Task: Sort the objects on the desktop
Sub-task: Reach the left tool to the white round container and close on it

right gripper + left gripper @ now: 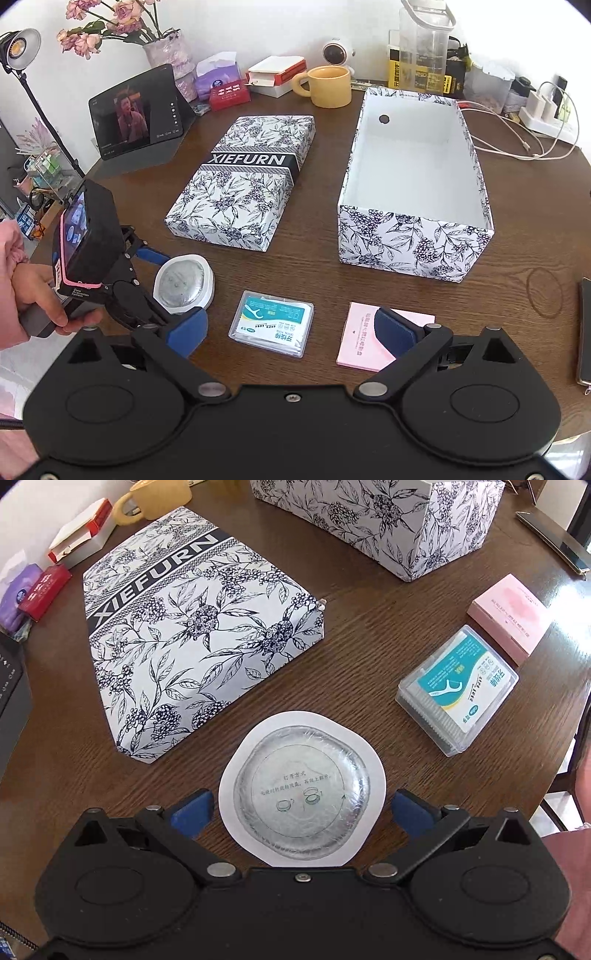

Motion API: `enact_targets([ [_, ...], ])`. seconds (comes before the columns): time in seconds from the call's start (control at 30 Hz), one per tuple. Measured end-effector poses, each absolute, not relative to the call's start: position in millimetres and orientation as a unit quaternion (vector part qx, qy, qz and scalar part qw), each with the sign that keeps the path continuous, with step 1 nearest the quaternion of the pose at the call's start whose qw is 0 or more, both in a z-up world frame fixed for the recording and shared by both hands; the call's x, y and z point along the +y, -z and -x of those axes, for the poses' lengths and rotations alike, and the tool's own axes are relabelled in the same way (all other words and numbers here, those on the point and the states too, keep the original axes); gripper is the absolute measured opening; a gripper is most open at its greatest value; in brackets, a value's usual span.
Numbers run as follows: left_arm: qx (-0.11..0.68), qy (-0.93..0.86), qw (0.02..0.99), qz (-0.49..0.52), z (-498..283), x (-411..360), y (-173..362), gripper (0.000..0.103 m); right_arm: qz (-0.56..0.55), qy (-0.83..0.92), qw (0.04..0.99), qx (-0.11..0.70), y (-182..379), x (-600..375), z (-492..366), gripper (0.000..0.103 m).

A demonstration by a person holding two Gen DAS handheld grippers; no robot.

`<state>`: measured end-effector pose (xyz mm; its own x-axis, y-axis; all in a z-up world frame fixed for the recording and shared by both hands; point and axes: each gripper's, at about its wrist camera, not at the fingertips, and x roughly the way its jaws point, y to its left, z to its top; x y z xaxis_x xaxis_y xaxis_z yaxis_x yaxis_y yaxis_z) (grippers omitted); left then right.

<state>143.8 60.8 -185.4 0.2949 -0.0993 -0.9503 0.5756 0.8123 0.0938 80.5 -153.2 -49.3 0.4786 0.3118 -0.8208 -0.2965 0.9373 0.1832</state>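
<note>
Round foil-sealed container (302, 795): white plastic rim, crinkled silver foil lid with printed text and small diagrams, disc shape, lying flat on the dark wood-grain table (354, 657) near its front-left edge. It sits between the blue pads of the left gripper (301, 810); jaws spread wide, one pad on each side of the rim, a gap visible at both, not clamped. In the right wrist view a hand (44, 295) holds that gripper by its handle.

Just right of the container: clear rigid plastic floss pick box (271, 324), rectangular, teal-and-white label, flat on the table. Further right: pink cardboard box (364, 341), flat, matte, square-cornered. Right gripper (291, 334) hovers above these two, jaws wide open, holding nothing; its right pad overlaps the pink box in view, contact unclear.

Behind, mid-table: patterned lid (242, 182), white card with dark botanical print and a black "XIEFURN" band, lying top-up. Beside it to the right, apart: matching open storage box (413, 184), plain white inside, deep rectangular.

Back edge: yellow ceramic mug (328, 85), red-and-white carton (277, 75), tablet (138, 112) propped upright at the back-left.
</note>
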Motion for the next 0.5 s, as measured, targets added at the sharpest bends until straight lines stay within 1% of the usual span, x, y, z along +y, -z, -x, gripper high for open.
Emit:
enact_targets([
  [0.23,0.565,0.240,0.763,-0.201,-155,68,192,0.103,-0.016,-0.171,0.856,0.487,55,-150,-84,0.099],
  [0.5,0.562,0.243,0.766,-0.196,-157,73,192,0.103,-0.025,-0.168,0.854,0.492,58,-148,-87,0.099],
])
